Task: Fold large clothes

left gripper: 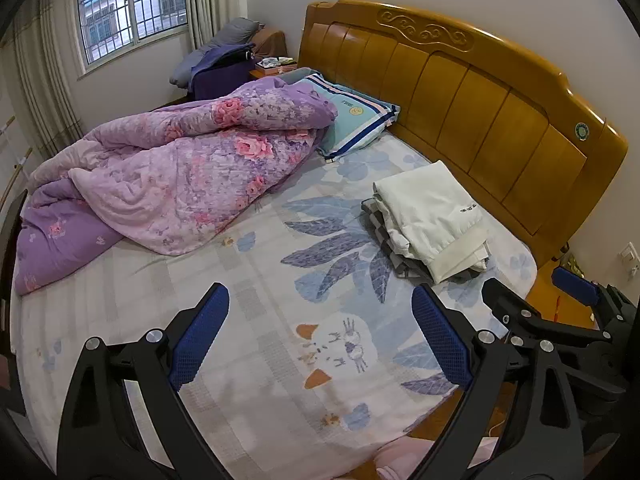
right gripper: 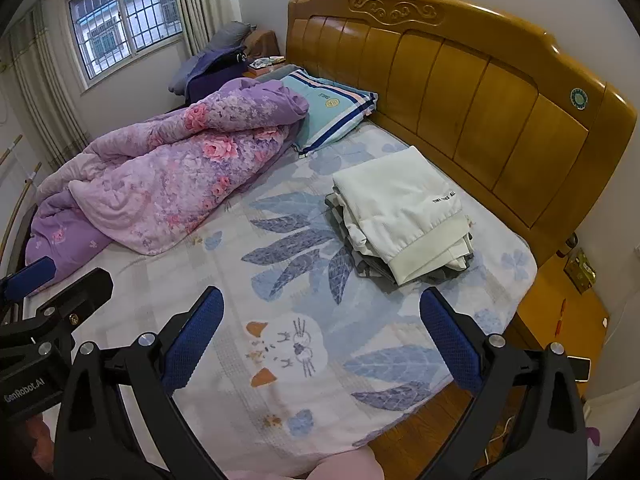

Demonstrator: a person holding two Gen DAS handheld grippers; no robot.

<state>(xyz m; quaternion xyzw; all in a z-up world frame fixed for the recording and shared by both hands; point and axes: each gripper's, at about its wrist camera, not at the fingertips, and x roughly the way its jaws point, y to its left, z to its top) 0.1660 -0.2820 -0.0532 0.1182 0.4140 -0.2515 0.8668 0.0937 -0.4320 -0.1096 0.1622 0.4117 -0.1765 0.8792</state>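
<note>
While both grippers hover over the bed (left gripper: 260, 360), the left gripper (left gripper: 320, 336) and right gripper (right gripper: 322, 340) spread their fingers wide, empty, near the folded clothes stack (right gripper: 400, 216).

Left gripper (left gripper: 320, 332): jaws spread wide, nothing between them, blue-padded fingers (left gripper: 200, 334) angled outward toward 11 and 1 o'clock, black frame below. It hangs in the air, touching nothing.

Right gripper (right gripper: 322, 338): same pose, jaws wide apart, empty, blue pads (right gripper: 450, 340) splayed toward 11 and 1 o'clock, no contact with anything.

Both sit side by side at about the same height, pointing the same way. In the left wrist view the right gripper shows at 4 o'clock; in the right wrist view the left gripper shows at 8 o'clock. No hands or arms visible.
</note>
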